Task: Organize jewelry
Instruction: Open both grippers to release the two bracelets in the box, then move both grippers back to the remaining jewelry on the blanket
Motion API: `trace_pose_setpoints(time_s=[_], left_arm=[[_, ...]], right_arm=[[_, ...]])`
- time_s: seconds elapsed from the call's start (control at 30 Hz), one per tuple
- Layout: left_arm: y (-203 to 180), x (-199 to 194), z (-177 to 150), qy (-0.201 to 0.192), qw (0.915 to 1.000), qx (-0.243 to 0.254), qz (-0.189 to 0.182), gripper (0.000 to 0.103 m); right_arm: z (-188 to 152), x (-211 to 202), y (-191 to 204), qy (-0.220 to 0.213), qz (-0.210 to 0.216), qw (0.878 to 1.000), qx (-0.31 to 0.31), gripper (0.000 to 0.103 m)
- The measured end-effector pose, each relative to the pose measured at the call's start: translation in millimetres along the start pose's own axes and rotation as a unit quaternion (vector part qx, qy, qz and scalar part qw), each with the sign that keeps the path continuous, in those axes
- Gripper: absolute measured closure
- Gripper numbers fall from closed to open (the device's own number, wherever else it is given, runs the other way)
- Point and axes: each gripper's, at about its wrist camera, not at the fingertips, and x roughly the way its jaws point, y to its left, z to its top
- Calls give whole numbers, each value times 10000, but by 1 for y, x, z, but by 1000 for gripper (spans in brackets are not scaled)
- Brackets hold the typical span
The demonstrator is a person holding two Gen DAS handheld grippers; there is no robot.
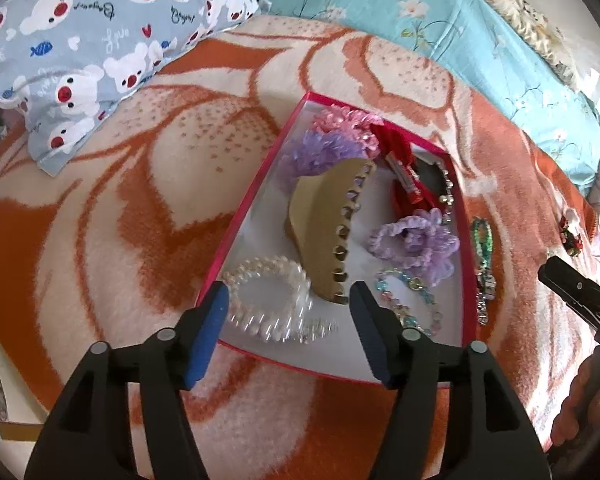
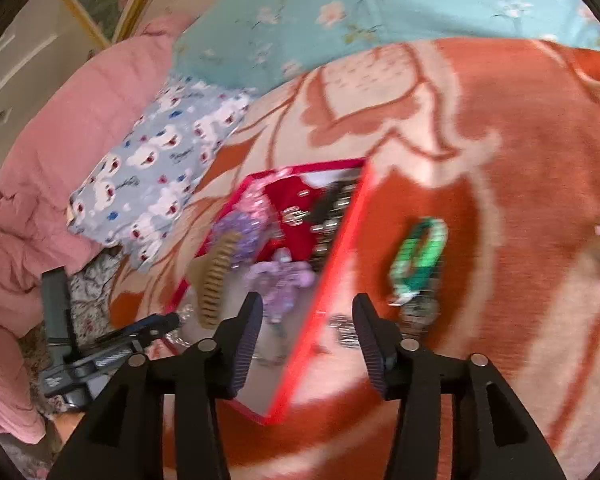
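Note:
A red-rimmed box (image 1: 256,178) with a white floor lies on the orange and cream blanket. It holds a tan hair claw (image 1: 320,224), purple and pink scrunchies (image 1: 328,148), a red hair piece (image 1: 404,176), a pastel bead bracelet (image 1: 404,300) and a pearl bracelet (image 1: 272,304). My left gripper (image 1: 289,292) is open, its blue pads on either side of the pearl bracelet and apart from it. A green bracelet (image 2: 418,256) lies on the blanket outside the box. My right gripper (image 2: 308,304) is open and empty over the box's near rim (image 2: 340,256); this view is blurred.
A bear-print pillow (image 1: 80,60) lies left of the box, a teal floral quilt (image 1: 440,20) behind it and a pink quilt (image 2: 60,160) further left. A small red and green ornament (image 1: 570,236) sits on the blanket at the far right. A silver chain (image 2: 344,328) lies by the box's rim.

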Motion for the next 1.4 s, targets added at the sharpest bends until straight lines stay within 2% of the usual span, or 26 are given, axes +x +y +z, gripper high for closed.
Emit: trace_pose_setpoints(time_s=[0.1,0.4,0.67,1.03,1.13,1.4], left_arm=[[-7,-6,-1,-32,10000,46,-39,36],[-31,-22,-3,-157,9994,267,-165,36],[-59,-29,-4,-187,9979,545,-296,36],[-108,-23,-6,4,9945,835,-629,36],[-124,-21,-6,44,9930,957,-695,26],[-171,-7,3,30,9871,1301,-930,26]], right_arm=[[-4,-17,-23,-89,-202,9996,188,50],[-15,-53,-72,-253,-584,9961,606,50],[-20,-76,-93,-435,-783,9930,767,50],[-21,-96,-121,-590,-1048,9879,976,50],[-21,-98,-125,-610,-1124,9870,970,50],[-12,-91,-134,-560,-1256,9862,923,50]])
